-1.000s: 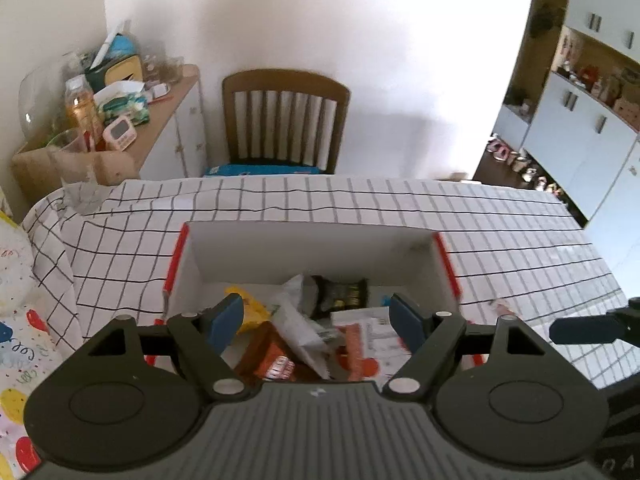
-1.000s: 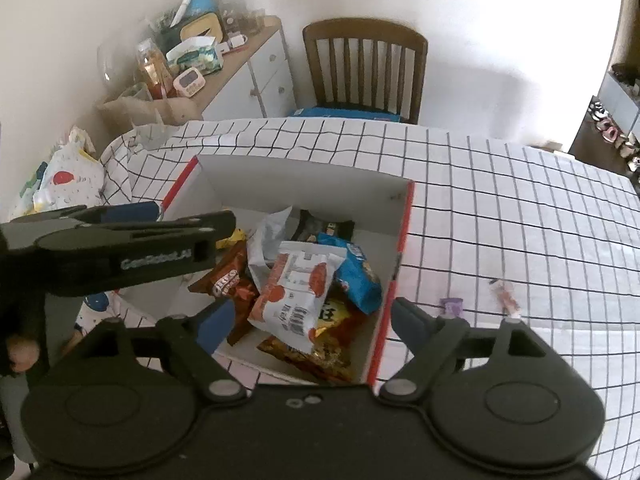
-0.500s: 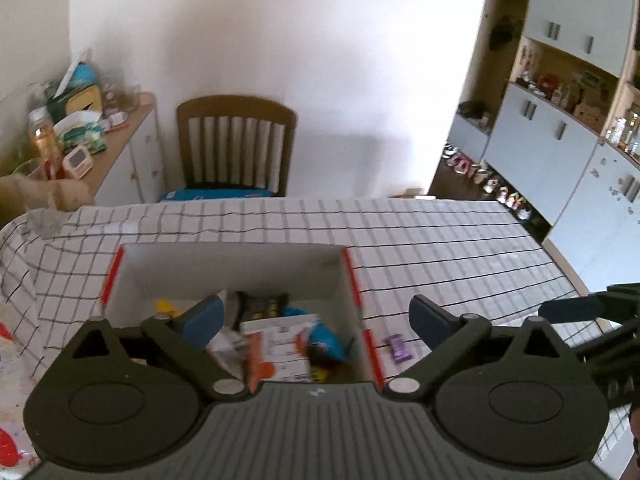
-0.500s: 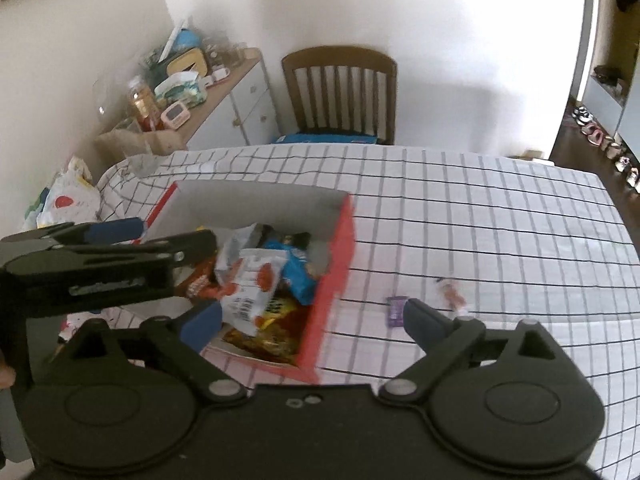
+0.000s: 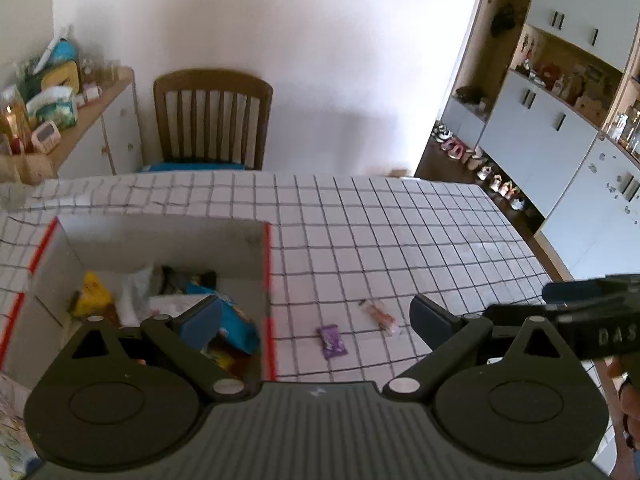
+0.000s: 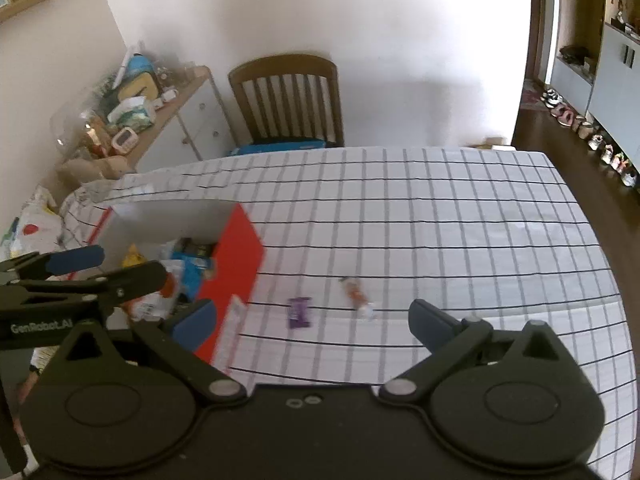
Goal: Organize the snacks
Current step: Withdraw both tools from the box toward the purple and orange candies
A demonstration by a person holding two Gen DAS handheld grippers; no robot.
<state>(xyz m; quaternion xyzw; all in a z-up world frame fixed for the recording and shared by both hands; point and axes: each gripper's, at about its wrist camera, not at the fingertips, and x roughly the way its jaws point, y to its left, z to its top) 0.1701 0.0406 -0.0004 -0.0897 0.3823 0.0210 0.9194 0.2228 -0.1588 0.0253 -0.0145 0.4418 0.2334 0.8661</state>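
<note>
Left wrist view, item one: small purple foil-wrapped candy [image 5: 332,342], flat and oblong, lying loose on the white black-grid tablecloth [image 5: 400,240], just right of the box. Item two: slim orange-and-white wrapped snack stick [image 5: 379,315], lying aslant, near the purple piece but apart from it. Item three: white cardboard box with red edges [image 5: 267,280], open-topped, holding a jumble of packets: a blue crisp bag [image 5: 236,322], a yellow packet [image 5: 91,287], pale and dark wrappers I cannot tell apart.

My left gripper [image 5: 316,322] hangs over the box's right edge with jaws spread wide and nothing between the pads; both loose sweets show in the gap. My right gripper [image 6: 312,326] is opening, jaws already wide, empty, with the purple candy [image 6: 299,312] and the snack stick [image 6: 356,294] on the cloth between its fingers.

Surroundings: brown wooden slat-back chair [image 6: 288,100] at the table's far side; cluttered wooden sideboard [image 5: 60,112] to the left; grey wall cabinets [image 5: 552,128] to the right, shoes lined beneath.
</note>
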